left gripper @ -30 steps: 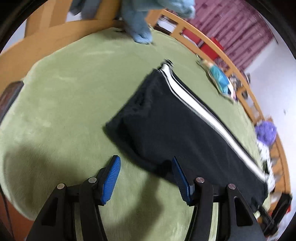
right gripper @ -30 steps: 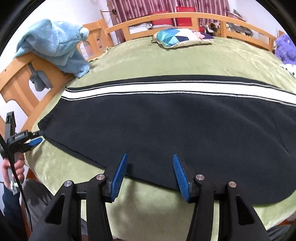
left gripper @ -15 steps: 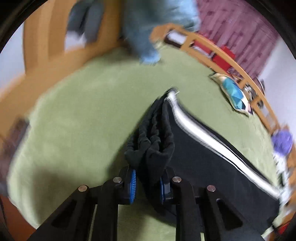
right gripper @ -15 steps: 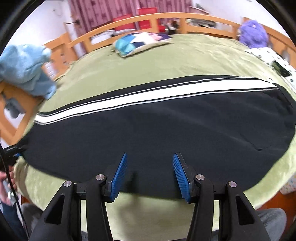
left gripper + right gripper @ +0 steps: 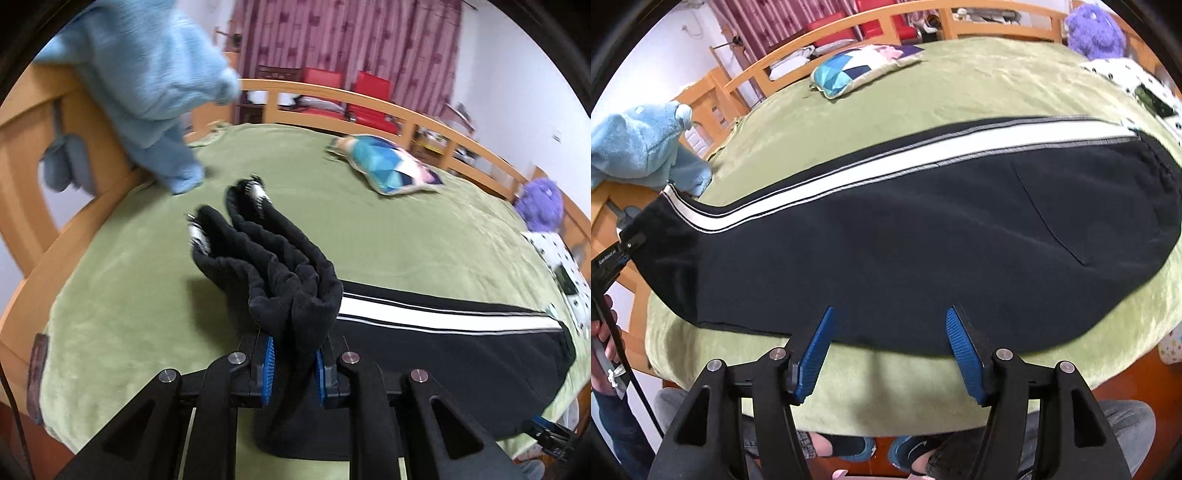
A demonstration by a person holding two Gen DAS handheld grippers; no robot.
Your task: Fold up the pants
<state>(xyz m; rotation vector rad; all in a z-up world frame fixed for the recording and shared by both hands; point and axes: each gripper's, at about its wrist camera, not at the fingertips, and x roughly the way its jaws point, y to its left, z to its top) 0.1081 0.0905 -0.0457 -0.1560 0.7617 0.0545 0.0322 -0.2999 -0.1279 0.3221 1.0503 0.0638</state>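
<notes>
Green bed (image 5: 960, 92) carries the black pants (image 5: 905, 240), laid flat lengthwise. The left gripper (image 5: 293, 363) clenches their bunched cuff end, lifted off the bed. The right gripper (image 5: 890, 354), jaws just widened, hovers empty at the near edge.

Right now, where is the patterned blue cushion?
In the left wrist view, the patterned blue cushion lies on the green blanket at the far right, near the wooden rail, beyond the black pants.
</notes>
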